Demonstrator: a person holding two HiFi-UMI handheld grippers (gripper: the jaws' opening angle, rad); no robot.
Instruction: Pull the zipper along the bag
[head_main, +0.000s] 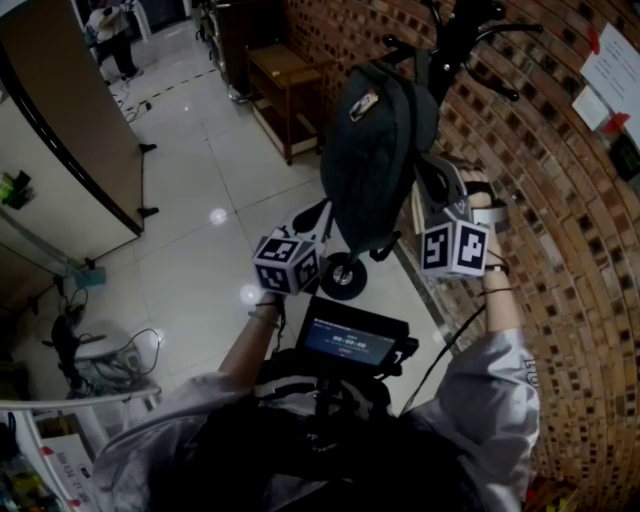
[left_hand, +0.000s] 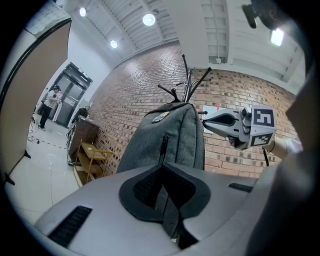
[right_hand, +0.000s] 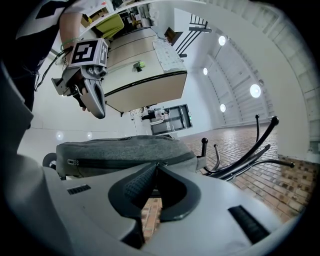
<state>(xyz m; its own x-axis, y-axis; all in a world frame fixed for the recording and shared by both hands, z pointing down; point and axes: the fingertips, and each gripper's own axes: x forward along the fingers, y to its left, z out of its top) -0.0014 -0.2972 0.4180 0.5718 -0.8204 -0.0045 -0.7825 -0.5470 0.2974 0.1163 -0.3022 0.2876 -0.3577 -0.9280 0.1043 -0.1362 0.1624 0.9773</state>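
A dark grey backpack (head_main: 375, 150) hangs from a black coat rack (head_main: 450, 40) by the brick wall. My left gripper (head_main: 316, 218) is at the bag's lower left corner. In the left gripper view it (left_hand: 162, 175) is shut on a grey strap (left_hand: 162, 202) of the backpack (left_hand: 170, 135). My right gripper (head_main: 442, 190) is pressed to the bag's right side. In the right gripper view its tips (right_hand: 157, 167) meet on the zipper line (right_hand: 110, 161) of the backpack (right_hand: 120, 149), shut on what looks like the zipper pull, which the tips hide.
The brick wall (head_main: 560, 200) runs along the right. A wooden shelf (head_main: 285, 85) stands behind the bag and a black wheel (head_main: 343, 277) lies on the floor under it. A screen device (head_main: 350, 340) is at my chest. A person (head_main: 112, 35) stands far off.
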